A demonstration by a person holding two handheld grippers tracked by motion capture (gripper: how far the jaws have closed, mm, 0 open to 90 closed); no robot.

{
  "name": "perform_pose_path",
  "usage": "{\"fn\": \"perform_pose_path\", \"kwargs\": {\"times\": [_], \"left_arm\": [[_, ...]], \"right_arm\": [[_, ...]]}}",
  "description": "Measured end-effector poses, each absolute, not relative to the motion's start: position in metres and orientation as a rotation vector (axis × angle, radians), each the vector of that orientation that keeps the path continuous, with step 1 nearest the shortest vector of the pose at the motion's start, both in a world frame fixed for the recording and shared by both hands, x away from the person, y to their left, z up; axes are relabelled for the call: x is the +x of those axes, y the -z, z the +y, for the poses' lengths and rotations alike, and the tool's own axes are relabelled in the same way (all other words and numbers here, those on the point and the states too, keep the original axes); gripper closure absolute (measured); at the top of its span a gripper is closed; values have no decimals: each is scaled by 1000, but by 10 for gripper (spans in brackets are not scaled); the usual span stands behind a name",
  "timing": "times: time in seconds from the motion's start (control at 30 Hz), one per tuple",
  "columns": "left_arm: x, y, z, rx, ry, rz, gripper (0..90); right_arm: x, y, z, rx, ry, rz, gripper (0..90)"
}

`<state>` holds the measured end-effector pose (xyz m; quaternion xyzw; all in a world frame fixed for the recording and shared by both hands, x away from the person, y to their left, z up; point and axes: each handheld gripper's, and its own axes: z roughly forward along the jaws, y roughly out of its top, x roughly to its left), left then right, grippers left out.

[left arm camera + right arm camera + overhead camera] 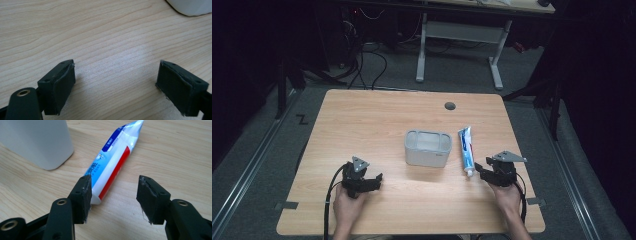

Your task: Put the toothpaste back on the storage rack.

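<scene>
**A:** What lies on the pale wooden table (362, 120)?

**B:** A white toothpaste tube with blue and red print (466, 147) lies flat on the right half of the table. Its long axis runs almost straight away from the person, tilted only slightly. The capped end points back toward the person; the flat crimped end points to the far edge.

**A:** What is near it?

**B:** A light grey, round-cornered plastic container, open at the top (428, 148), stands upright just to the left of the tube, near it but apart, about mid-table. A small dark round grommet hole (450, 106) sits in the tabletop farther back.

**A:** Where are the grippers?

**B:** The black right gripper (479, 169), held in the person's right hand (506, 195), sits just behind the tube's capped end. In the right gripper view its jaws stand wide apart, gripping nothing. The tube's near end lies close to the left jaw, which covers part of the cap; I cannot tell whether they touch. The grey container stands beyond on the left of that view.

**A:** And the other one?

**B:** The black left gripper (377, 179), in the left hand (346, 202), rests over the near left part of the table, well apart from the tube. Its jaws are spread wide over bare wood, holding nothing. The container stands between it and the tube.
</scene>
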<state>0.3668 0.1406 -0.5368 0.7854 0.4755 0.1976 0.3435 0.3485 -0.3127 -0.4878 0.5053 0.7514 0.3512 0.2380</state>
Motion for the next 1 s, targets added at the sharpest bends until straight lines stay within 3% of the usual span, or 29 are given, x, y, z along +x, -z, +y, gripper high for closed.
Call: {"fn": "perform_pose_path", "kwargs": {"times": [1.0], "left_arm": [[367, 537, 141, 2041, -514, 1236, 156]], "right_arm": [[402, 475, -295, 1442, -982, 2113, 447]]}}
